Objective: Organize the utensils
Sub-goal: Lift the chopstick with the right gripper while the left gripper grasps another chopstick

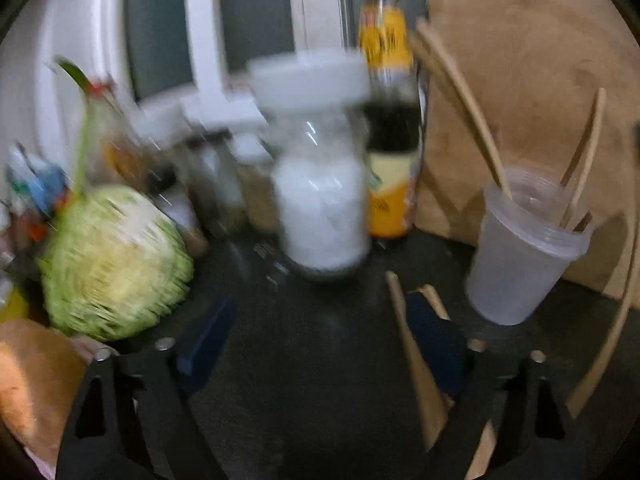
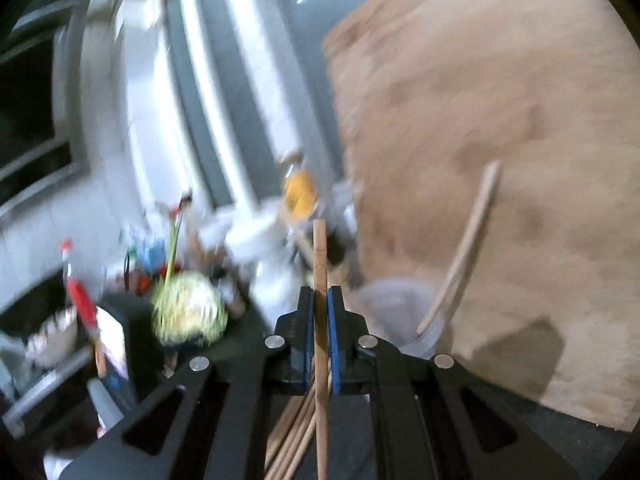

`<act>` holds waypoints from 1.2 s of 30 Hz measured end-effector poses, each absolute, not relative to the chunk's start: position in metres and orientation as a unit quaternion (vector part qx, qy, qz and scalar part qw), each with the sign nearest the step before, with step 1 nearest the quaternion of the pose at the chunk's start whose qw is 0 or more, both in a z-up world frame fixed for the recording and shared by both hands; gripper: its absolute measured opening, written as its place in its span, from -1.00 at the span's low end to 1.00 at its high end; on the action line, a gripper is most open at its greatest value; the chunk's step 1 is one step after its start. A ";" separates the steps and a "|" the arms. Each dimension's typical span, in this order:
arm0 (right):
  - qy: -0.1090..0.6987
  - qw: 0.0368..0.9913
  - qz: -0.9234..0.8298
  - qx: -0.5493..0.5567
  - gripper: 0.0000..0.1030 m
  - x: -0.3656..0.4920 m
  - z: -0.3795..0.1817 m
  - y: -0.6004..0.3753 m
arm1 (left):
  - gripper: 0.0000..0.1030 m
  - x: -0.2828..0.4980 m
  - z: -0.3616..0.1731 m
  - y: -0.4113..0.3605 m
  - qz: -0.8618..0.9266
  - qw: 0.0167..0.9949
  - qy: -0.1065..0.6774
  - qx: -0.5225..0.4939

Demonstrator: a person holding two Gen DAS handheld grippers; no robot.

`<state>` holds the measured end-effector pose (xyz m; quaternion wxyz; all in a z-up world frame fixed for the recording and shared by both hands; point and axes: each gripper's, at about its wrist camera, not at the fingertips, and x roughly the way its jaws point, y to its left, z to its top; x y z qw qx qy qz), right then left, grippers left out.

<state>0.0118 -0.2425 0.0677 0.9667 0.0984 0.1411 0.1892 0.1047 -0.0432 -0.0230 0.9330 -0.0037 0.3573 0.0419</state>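
Right hand-held gripper [image 2: 320, 300] clamping an upright wooden chopstick [image 2: 320, 256], blurred cabbage [image 2: 188, 312] left, plywood board [image 2: 500, 160] right

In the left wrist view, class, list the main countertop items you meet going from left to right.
Cabbage → white-lidded jar → yellow-labelled sauce bottle → clear plastic cup holding chopsticks.

Looks like a home kitchen counter: a cabbage [image 1: 116, 264], a white-lidded jar [image 1: 320, 176] of something white, a dark sauce bottle [image 1: 390, 120], a wooden cutting board [image 1: 528, 80] leaning behind, and a plastic cup [image 1: 520, 248] holding chopsticks [image 1: 460, 100].
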 end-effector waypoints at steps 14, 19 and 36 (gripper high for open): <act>0.054 0.975 0.149 0.154 -0.85 -0.016 0.089 -0.285 | -0.40 0.169 -0.054 -0.076 0.044 0.877 0.478 0.016; 0.062 0.975 0.148 0.155 -0.85 -0.017 0.087 -0.285 | -0.42 0.177 -0.058 -0.084 0.014 0.880 0.474 0.004; 0.029 0.967 0.146 0.207 -0.85 -0.025 0.085 -0.298 | -0.88 0.149 -0.021 -0.066 0.010 0.900 0.436 0.001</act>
